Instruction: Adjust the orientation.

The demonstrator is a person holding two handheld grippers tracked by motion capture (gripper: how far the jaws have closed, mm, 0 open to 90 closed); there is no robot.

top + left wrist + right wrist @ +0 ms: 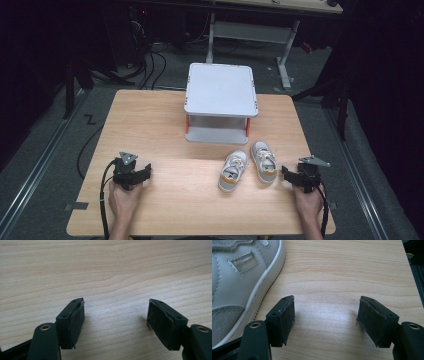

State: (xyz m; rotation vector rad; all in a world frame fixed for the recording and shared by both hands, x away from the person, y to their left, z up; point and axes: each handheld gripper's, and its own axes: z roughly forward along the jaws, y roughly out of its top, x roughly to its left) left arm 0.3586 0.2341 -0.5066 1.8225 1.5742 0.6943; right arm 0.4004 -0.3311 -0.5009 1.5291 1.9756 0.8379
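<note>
Both the left gripper (142,172) and right gripper (287,175) rest on the counter (150,125), jaws apart, holding nothing. Probably a start: the shoes (248,166) lie untouched before the shelf (220,90), so next comes reaching for the nearer one.

A pair of small grey-and-white lace-up sneakers sits on the right half of the light wooden desk (165,130), just near of a white two-tier plastic shelf with orange posts (220,102). The left sneaker (233,171) has a tan heel patch and angles its toe toward the far right. The right sneaker (263,161) lies just beside it, upright on its sole, toe pointing far; its pale suede side (234,277) shows a white rubber edge.
</note>
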